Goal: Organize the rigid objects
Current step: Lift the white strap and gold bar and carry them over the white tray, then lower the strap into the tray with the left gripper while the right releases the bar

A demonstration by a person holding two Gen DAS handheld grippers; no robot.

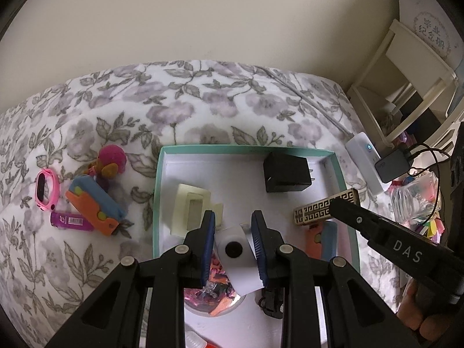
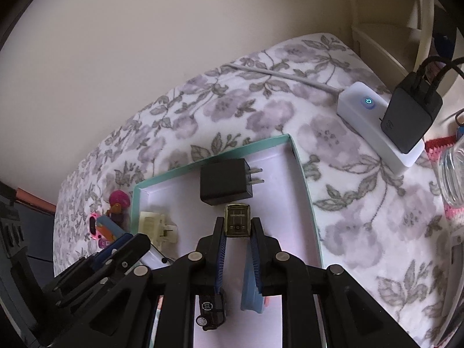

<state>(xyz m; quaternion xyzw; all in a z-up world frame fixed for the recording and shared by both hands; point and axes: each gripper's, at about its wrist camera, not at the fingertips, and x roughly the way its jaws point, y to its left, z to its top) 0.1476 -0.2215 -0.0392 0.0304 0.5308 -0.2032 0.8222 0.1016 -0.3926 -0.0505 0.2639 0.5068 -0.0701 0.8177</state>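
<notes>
A teal-rimmed white box (image 1: 156,203) lies on the floral blanket; it also shows in the right wrist view (image 2: 304,191). My left gripper (image 1: 233,236) is shut on a small white device with a black round button (image 1: 235,250), held over the box's near part. My right gripper (image 2: 237,237) is shut on a gold patterned lighter (image 2: 237,220), seen from the left wrist view as a gold bar (image 1: 322,208) over the box's right side. Inside the box lie a black plug adapter (image 1: 285,172), a cream plug (image 1: 192,208) and an orange-blue toy (image 1: 323,240).
Left of the box on the blanket lie a pink watch (image 1: 46,188), an orange-blue toy (image 1: 92,203), a purple lighter (image 1: 71,221) and a pink-haired figure (image 1: 108,162). A white power strip (image 2: 374,121) with a black charger (image 2: 409,116) lies at right. A small black toy car (image 2: 211,311) lies in the box.
</notes>
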